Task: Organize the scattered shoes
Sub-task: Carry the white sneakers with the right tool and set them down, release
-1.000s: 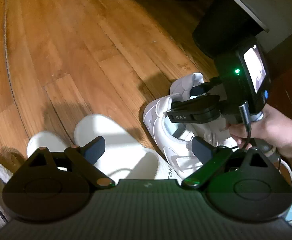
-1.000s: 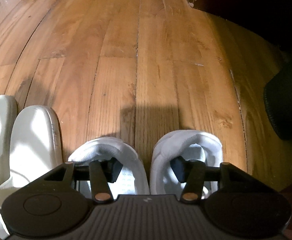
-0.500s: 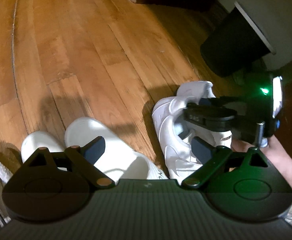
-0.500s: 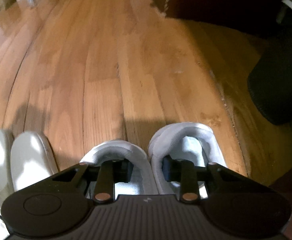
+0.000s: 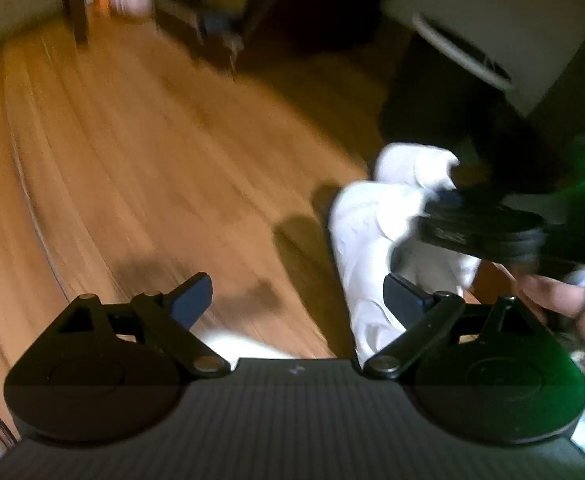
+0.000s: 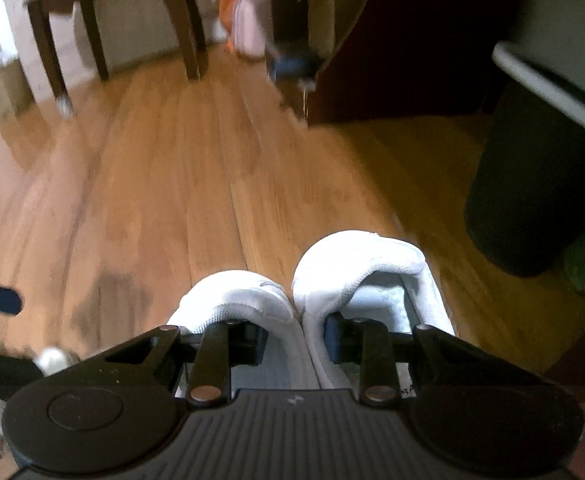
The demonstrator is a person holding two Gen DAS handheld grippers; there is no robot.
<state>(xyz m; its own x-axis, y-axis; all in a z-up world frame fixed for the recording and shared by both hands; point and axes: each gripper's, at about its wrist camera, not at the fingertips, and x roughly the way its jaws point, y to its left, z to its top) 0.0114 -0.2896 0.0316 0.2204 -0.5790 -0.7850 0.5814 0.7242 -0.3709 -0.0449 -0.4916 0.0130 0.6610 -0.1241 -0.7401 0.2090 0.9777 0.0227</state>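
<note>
The right hand-held gripper [image 6: 294, 340] is pinched on the touching inner collars of the white sneakers [image 6: 356, 268], one finger inside each shoe, above the wooden floor [image 6: 172, 200]; the left hand-held gripper [image 5: 296, 296] gapes wide, empty, just beside the pair.

Two white sneakers [image 6: 248, 292] [image 6: 366, 256] sit side by side on the floor [image 6: 172, 200], heels touching. One dark bin [image 6: 532, 192] stands just right of the sneakers. Two grippers show: the right gripper [image 6: 294, 338] at the sneakers' collars, the left gripper [image 5: 296, 300] left of the sneakers. One hand [image 5: 572, 300] is visible.
</note>
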